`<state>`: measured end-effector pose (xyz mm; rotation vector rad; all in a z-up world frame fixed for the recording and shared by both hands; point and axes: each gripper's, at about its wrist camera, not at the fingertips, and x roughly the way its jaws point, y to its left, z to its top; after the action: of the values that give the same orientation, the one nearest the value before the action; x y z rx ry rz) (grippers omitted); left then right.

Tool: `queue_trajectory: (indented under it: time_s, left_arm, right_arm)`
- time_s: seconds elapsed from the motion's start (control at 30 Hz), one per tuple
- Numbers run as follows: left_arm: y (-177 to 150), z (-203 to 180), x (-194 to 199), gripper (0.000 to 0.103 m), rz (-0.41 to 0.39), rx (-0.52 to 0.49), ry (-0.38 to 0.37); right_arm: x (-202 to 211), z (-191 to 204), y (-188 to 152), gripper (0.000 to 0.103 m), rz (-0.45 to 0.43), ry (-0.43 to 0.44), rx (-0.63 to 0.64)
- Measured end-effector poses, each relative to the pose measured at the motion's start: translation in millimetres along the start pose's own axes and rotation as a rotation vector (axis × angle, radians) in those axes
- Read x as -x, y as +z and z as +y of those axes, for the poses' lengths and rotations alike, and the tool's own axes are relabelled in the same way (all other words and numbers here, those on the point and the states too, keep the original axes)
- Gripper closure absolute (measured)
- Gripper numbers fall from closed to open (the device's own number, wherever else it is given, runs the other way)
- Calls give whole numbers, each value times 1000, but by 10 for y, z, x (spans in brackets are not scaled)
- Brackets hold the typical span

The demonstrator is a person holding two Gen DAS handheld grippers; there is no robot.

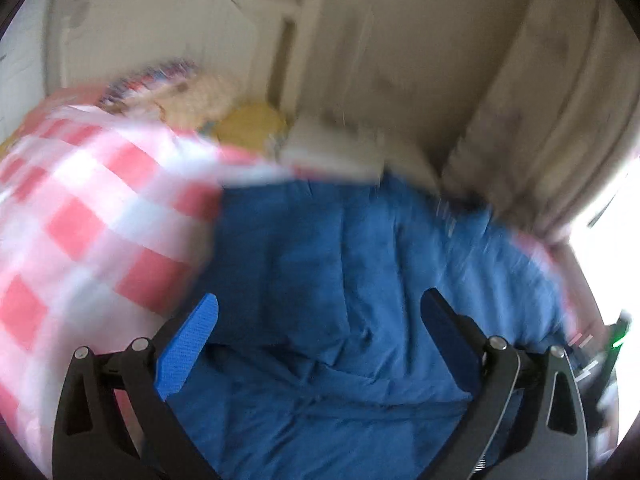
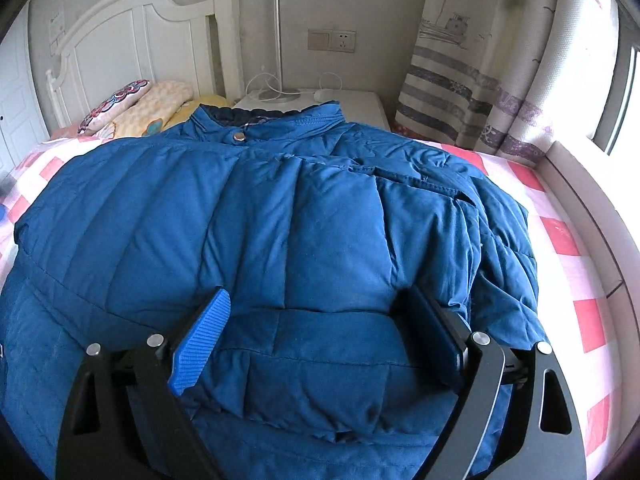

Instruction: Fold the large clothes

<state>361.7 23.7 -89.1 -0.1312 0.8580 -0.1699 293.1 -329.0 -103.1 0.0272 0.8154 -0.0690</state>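
A blue padded jacket (image 2: 260,208) lies spread front-up on the pink-and-white checked bed sheet (image 2: 568,240), its collar (image 2: 256,120) toward the headboard. One sleeve (image 2: 496,248) is bunched along its right side. My right gripper (image 2: 316,294) stands open low over the jacket's lower part, with a fold of blue fabric lying between the spread fingers and the pads not pressing on it. The left wrist view is blurred. It shows my left gripper (image 1: 320,298) open above the jacket (image 1: 340,248), nothing held, with the checked sheet (image 1: 80,208) to its left.
A white headboard (image 2: 132,40) and patterned pillows (image 2: 152,104) lie beyond the collar. A white nightstand (image 2: 360,104) with a lamp pole (image 2: 277,32) stands behind the bed. A striped curtain (image 2: 460,80) and a window ledge (image 2: 592,208) run along the right.
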Motion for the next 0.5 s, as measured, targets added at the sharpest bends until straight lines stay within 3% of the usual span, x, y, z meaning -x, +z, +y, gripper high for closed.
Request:
queue_trajectory:
  time_s: [0.03,0.13,0.2,0.3,0.4,0.5]
  left_arm:
    - [-71,-61,-222,2,62,-43,56]
    - [-172,-281,-309,2,30,-163,155]
    - [-53,-289,-240,2,71,-132,122]
    - [206,-256,22,2,-16,-57,43]
    - [499,-350,112,2,-72,-60,33]
    - [714,-454,-110,2,-58,-79,59]
  right_arm:
    - [-1,-5,-1,18,0,2,0]
    - [6,-1,-6,17,-1,6,0]
    - [5,-5,-2,17,0,9,-2]
    - [-1,-3,-1,16,2,6,1]
    - [-4,-5,-1,16,2,7,0]
    - [-1,-6,-3,16,2,7,0]
